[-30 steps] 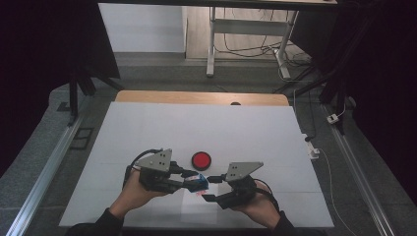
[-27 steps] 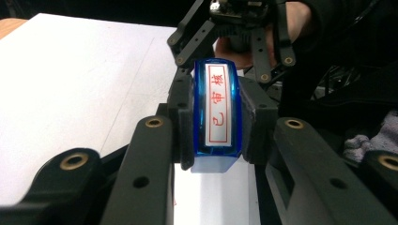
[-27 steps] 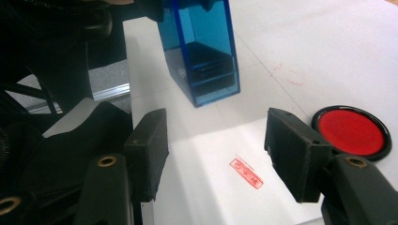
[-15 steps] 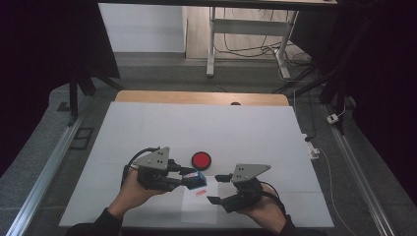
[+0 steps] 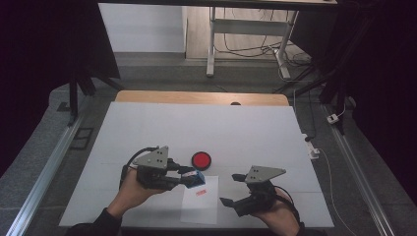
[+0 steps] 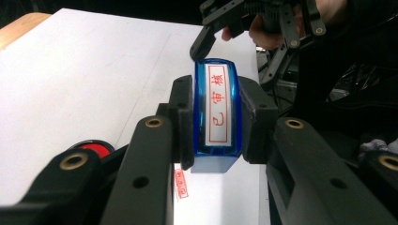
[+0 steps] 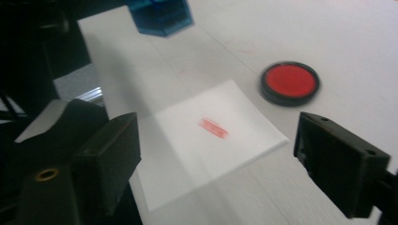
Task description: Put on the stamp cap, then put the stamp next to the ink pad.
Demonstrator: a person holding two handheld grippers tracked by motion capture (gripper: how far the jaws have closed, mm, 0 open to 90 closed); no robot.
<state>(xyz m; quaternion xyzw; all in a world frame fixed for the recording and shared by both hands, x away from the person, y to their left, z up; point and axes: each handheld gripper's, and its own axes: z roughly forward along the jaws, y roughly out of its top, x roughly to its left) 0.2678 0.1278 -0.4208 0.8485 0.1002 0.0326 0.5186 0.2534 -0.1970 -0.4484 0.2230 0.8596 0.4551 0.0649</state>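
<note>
Left hand-held gripper [image 6: 216,112] clamps the blue stamp [image 6: 217,110] just above the paper [image 5: 200,199], long axis along the jaws, red-lettered face up. Right hand-held gripper [image 5: 233,189] has just been opening: jaws wide, nothing between them, near the paper's right edge.

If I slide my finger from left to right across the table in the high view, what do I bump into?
Left gripper → blue stamp held in it → right gripper, jaws open with nothing between them, having just been opening. The red ink pad and the stamped paper sheet overlap the stamp's place, so they stay out of the order.
</note>
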